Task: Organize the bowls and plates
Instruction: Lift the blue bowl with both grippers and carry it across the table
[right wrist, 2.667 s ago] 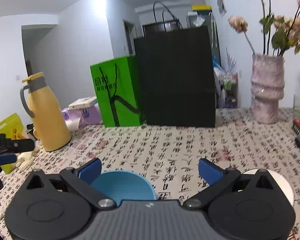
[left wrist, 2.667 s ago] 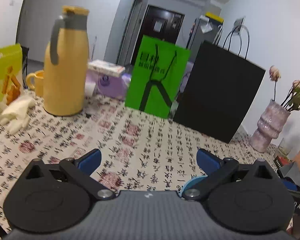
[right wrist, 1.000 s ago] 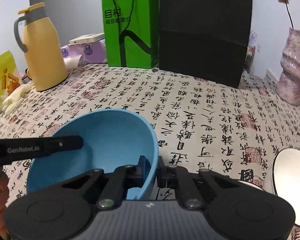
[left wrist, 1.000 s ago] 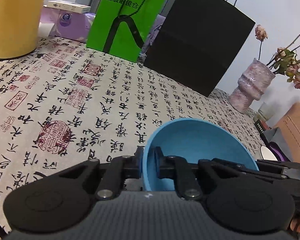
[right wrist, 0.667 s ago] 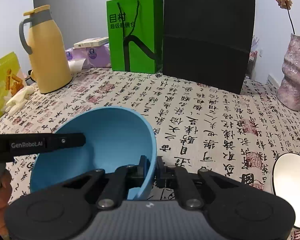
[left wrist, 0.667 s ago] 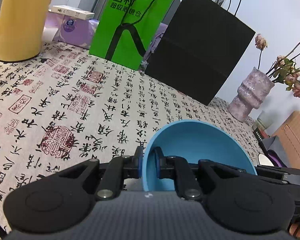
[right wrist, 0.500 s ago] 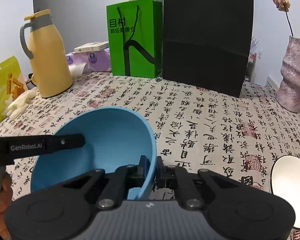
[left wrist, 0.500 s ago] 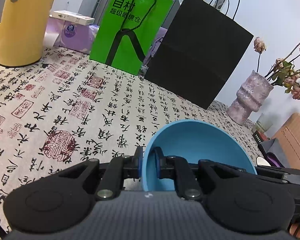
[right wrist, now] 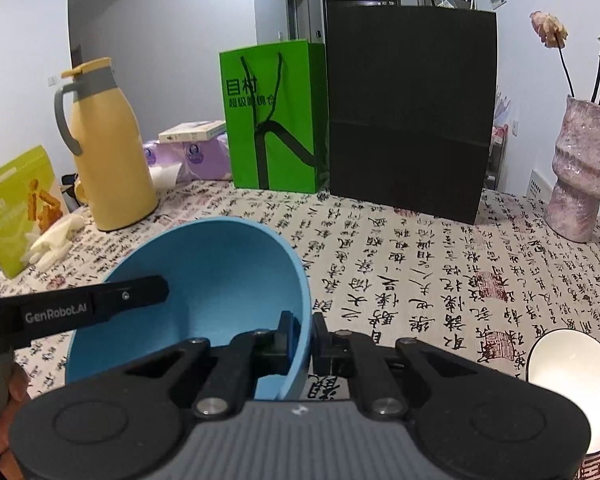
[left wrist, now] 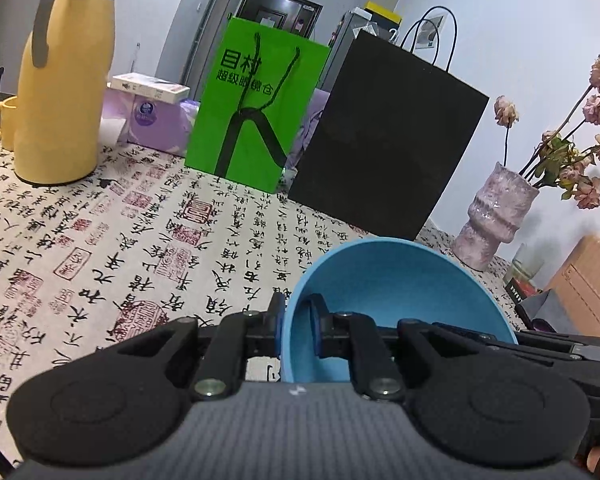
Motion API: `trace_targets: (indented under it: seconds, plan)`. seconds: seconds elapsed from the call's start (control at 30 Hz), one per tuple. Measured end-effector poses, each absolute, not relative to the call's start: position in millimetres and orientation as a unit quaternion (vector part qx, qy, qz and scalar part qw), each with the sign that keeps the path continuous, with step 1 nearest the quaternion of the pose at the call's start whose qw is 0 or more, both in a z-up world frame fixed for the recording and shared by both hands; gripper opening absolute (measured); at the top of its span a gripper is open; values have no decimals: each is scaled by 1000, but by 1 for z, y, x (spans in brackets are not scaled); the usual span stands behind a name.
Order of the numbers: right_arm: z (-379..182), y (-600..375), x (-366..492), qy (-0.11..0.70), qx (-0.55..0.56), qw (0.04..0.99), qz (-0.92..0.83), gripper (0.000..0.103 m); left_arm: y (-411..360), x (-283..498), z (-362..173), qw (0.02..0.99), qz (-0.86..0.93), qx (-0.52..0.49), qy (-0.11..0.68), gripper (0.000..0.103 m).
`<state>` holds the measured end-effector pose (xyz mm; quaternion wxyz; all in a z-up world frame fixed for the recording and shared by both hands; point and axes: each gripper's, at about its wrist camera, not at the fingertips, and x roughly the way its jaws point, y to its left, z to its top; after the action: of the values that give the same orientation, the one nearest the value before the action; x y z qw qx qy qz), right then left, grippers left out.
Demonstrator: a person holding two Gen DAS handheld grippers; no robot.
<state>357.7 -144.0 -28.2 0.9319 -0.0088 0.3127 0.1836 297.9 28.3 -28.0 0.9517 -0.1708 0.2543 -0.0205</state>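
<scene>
The left gripper (left wrist: 296, 322) and the right gripper (right wrist: 303, 334) each clench opposite rims of the blue bowl (right wrist: 204, 280), held tilted above the calligraphy-print tablecloth (right wrist: 400, 264). From the right wrist view, a white bowl (right wrist: 572, 384) sits at 4 o'clock (partly cut off by the gripper body). Farther out stand a yellow jug (right wrist: 108, 148) at 10 o'clock, a green bag (right wrist: 274, 120) and black bag (right wrist: 410, 108) at 12, and a pink vase (right wrist: 584, 172) at 2.

Left gripper (left wrist: 296, 322) and right gripper (right wrist: 303, 338) are both clamped tight, angled downward, facing each other.
</scene>
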Motion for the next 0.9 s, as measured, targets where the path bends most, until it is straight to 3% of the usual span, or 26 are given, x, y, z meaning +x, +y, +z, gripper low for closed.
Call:
trace_targets:
  seconds: [0.9]
  plan:
    - [2, -103, 306, 277, 3, 934, 225, 8, 63, 224, 10, 963, 22, -163, 212, 13]
